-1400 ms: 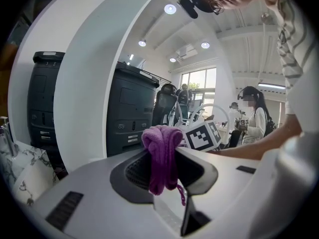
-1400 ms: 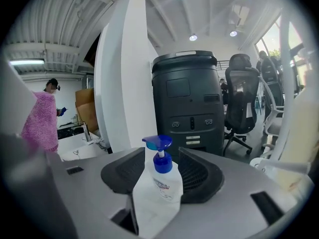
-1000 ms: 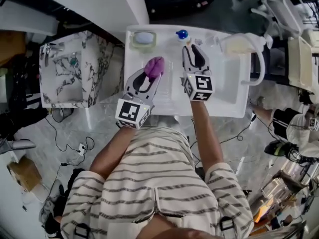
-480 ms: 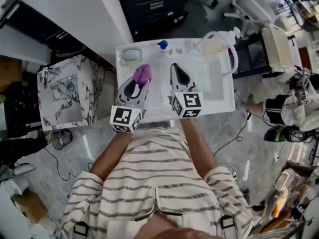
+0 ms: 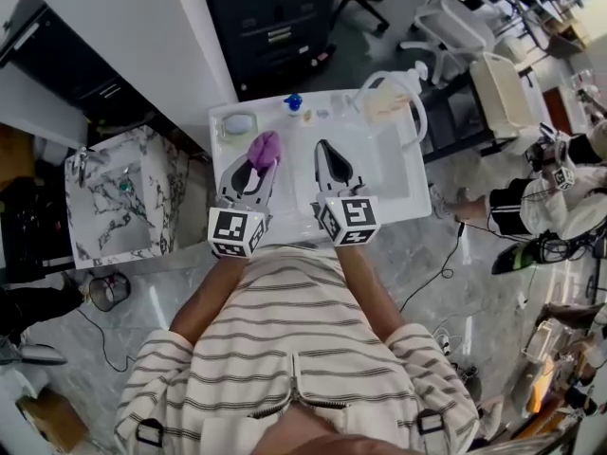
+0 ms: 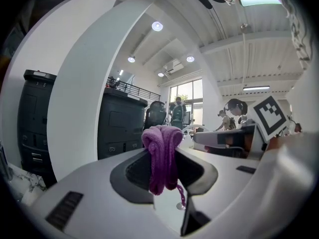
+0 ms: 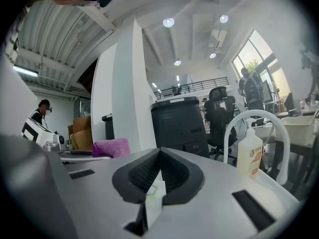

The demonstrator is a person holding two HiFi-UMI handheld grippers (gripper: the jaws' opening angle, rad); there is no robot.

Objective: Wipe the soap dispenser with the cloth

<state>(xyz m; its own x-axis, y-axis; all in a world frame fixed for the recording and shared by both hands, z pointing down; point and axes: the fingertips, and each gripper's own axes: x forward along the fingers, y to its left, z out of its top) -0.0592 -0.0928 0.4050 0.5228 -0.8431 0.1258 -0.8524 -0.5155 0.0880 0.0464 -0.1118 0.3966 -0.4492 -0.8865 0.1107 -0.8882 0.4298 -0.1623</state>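
Left gripper: closed on the purple cloth; in the left gripper view the cloth is bunched between the two jaws, and a loose thread hangs down from it.
Right gripper: the jaws are together, with nothing between them; it is held beside the left gripper and does not touch it.
Soap dispenser: it stands upright at the far right corner of the white surface, under the arched white tap. It is well apart from both grippers, and neither the cloth nor a gripper touches it.
Cloth and dispenser: the cloth is over the left part of the surface and the dispenser is at the right side, so they are apart.
Other things on the surface: a small blue item at the far edge and a pale oval dish at the far left corner.
Person: wears a striped shirt and holds both grippers out in front over the surface.
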